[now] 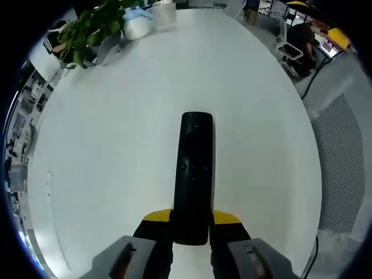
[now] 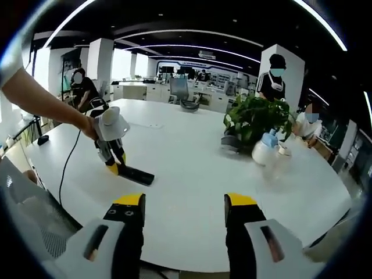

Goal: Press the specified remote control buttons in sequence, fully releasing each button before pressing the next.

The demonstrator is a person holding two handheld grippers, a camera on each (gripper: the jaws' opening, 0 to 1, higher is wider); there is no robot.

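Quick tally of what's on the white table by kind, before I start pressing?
Remote control: 1, held by the left hand-held gripper
Potted plant: 1
Spray bottle: 1
Clear cup: 1
Total: 4

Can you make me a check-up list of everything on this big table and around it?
Surface: white table, mostly bare.
Job's things: black remote, held by the left gripper.
Clutter: potted plant, spray bottle, clear cup at one edge.
Grippers: left gripper shut on the remote; right gripper open, holding nothing.
Cables: black cable over the table edge.
Surroundings: open office, mesh chair, people standing and seated.
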